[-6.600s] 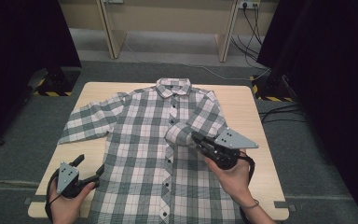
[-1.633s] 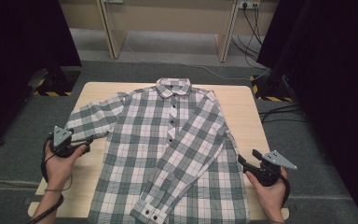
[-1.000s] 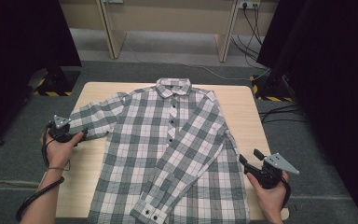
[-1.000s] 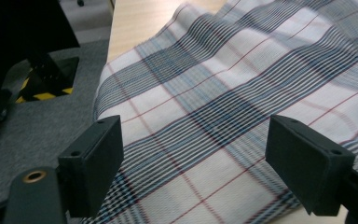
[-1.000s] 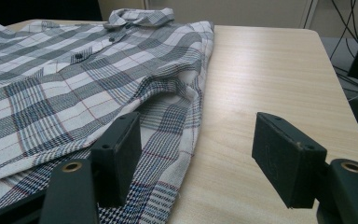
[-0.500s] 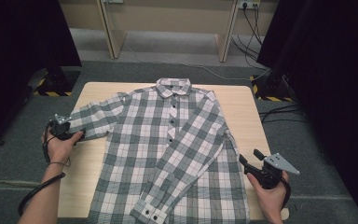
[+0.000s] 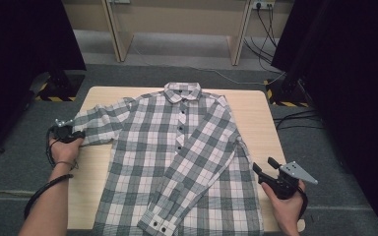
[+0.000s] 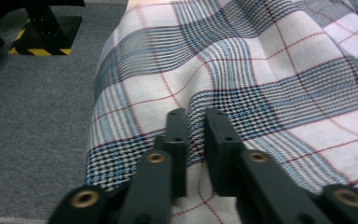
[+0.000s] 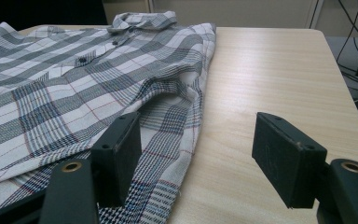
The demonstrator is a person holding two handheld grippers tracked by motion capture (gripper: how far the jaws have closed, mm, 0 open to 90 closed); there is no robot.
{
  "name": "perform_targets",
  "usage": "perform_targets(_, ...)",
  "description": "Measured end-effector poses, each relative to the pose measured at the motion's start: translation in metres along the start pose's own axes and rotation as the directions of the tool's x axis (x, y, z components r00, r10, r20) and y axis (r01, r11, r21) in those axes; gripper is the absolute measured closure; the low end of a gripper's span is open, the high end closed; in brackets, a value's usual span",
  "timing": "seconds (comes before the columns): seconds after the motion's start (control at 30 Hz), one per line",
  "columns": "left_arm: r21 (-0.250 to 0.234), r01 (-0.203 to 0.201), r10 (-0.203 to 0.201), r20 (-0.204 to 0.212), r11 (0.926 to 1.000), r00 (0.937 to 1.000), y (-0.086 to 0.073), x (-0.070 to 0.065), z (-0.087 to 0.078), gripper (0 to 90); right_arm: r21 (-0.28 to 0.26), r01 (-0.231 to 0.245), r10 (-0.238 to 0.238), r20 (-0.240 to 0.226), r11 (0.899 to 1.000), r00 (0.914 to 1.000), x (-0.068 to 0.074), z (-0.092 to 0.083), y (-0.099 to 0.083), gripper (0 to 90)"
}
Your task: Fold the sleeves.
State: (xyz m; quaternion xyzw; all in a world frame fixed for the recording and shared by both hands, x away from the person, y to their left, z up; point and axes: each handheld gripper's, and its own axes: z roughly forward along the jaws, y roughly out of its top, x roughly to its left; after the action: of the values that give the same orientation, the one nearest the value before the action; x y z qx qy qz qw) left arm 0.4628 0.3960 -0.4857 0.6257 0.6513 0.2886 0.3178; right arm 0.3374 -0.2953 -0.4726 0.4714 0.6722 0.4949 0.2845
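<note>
Our right gripper (image 7: pixel 265 173) at the table's (image 7: pixel 261 105) near right corner, jaws wide apart beside the shirt's (image 7: pixel 177 162) hem, our left gripper (image 7: pixel 74 133) just closed, clamped on the sleeve (image 7: pixel 101 125) at the left edge, shirt flat mid-table, collar farthest.

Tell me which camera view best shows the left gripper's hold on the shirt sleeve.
The left gripper view: the left gripper has just closed its jaws, pinching a fold of the sleeve between the pads. The high view shows that gripper small at the sleeve's end, the pinch hidden. The right gripper view shows the shirt's other side.
</note>
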Motion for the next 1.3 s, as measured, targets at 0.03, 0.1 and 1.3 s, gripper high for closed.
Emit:
perform_targets(0.03, 0.0, 0.016, -0.016, -0.001, 0.9999, 0.9999, 0.0, 0.0, 0.0, 83.5, 0.001, -0.003, 0.003, -0.002, 1.0, 1.0, 0.0, 0.0, 0.0, 33.5)
perform_targets(0.1, -0.002, 0.057, -0.057, -0.002, 0.9984, 0.9984, 0.001, 0.0, 0.001, 88.1, 0.002, -0.005, 0.005, -0.004, 1.0, 1.0, 0.0, 0.0, 0.0, 33.5)
perform_targets(1.3, -0.333, 0.061, 0.01, 0.209, 0.9409, 0.9779, 0.069, -0.108, -0.037, 89.3, 0.009, -0.052, 0.052, -0.012, 0.999, 0.9986, -0.004, 0.001, 0.0, 33.6)
